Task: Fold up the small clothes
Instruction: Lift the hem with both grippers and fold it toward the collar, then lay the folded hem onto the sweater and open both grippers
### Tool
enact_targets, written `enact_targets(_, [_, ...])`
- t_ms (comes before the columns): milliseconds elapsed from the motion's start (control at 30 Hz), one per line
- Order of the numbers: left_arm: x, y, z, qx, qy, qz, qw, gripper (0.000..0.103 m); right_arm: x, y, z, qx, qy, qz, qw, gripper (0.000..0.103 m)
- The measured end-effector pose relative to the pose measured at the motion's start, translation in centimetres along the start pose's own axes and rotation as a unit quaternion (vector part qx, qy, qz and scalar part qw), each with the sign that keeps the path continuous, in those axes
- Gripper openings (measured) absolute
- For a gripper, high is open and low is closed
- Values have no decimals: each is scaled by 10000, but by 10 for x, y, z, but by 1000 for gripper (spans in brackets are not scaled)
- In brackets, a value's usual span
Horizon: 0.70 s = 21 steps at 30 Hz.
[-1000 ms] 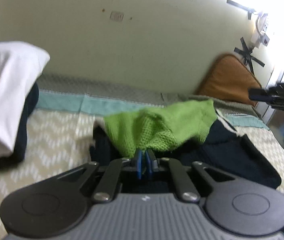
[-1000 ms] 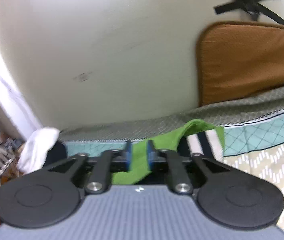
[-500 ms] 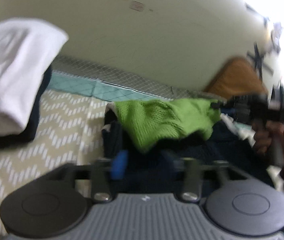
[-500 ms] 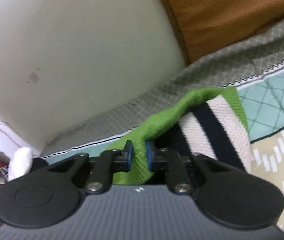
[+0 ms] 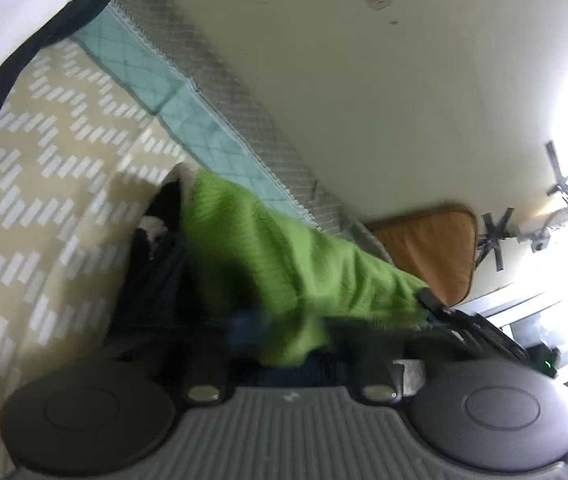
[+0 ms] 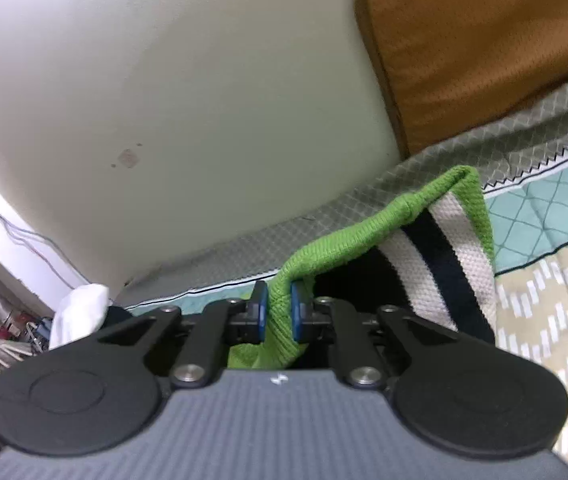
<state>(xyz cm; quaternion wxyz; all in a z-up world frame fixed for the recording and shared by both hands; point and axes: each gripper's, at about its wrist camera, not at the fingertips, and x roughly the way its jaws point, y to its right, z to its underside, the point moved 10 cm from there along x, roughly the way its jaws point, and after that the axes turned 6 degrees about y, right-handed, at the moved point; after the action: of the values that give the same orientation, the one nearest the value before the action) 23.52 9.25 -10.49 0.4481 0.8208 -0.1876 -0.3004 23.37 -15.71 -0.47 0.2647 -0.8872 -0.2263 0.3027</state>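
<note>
Fold barely begun: right claw [image 6: 275, 312] pinches the green knit garment [image 6: 368, 232], lifted, trailing toward 2 o'clock over the bed [image 6: 544, 292]. Left claw [image 5: 288, 332] blurred; state unclear. Laying flat and folding remain.

Two claws: the left claw [image 5: 284, 332] and the right claw [image 6: 276, 316]. One green knitted garment [image 6: 364, 236], one striped piece [image 6: 440, 264] under it, one dark garment [image 5: 151, 292]. One white folded cloth [image 5: 15, 12]. One brown cushion [image 6: 484, 48]. One bed [image 5: 43, 200].
</note>
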Motion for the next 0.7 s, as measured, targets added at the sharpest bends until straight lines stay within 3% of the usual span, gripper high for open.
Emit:
enact_targets(233, [-58,34,-15,353,327,459,9978,13,-51,-45,-5,-106,160,-345,9992,14])
enact_targets(367, [-93,43,-12,800,331,326,9957,13,-90,-72,5,-336,258,-469,9980,14])
enact_targets(500, [-101,23,9,1028,107,116,9946,13,-114,-66,47,-338,198,-452,9982,14])
enact_targets(700, [-70,-29,37,996,-291,-559,9930,20,-89,9,142,98,-429,426,9981,19])
